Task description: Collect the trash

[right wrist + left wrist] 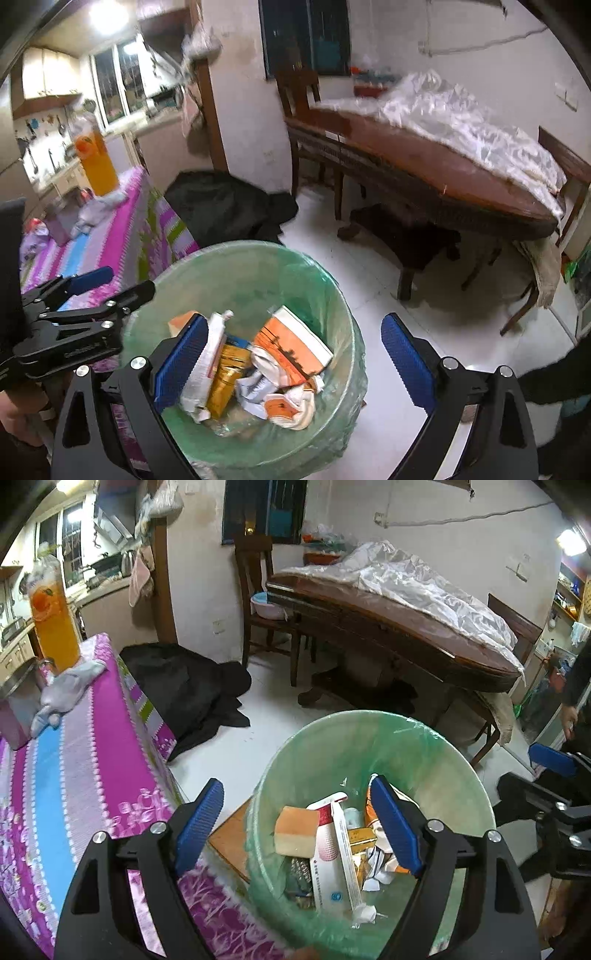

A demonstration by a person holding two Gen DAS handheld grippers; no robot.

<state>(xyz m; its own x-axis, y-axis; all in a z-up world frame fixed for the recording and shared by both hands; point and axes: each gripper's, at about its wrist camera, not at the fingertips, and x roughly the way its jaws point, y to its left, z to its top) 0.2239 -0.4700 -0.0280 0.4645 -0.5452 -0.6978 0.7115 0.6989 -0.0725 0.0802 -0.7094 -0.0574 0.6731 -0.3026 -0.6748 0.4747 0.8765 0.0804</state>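
A round trash bin with a green liner (pixel 369 731) (pixel 258 258) stands on the white floor beside a low table. It holds a sponge (pixel 295 830), a toothpaste tube (pixel 347 853) (pixel 207 354), a gold box (pixel 225 380), orange-and-white cartons (pixel 295 339) and crumpled paper (pixel 258 387). My left gripper (pixel 297 823) is open and empty above the bin's left rim. My right gripper (pixel 291 360) is open and empty above the bin, and shows at the right edge of the left wrist view (pixel 554 775). The left gripper shows at the left of the right wrist view (pixel 92 291).
The low table has a pink, purple and blue floral cloth (pixel 74 768) (pixel 110 236), with a tall orange drink bottle (pixel 53 620) (pixel 98 162) and a grey glove (pixel 66 690). A dark cloth heap (pixel 192 690), a wooden dining table (pixel 406 635) with white plastic and chairs stand behind.
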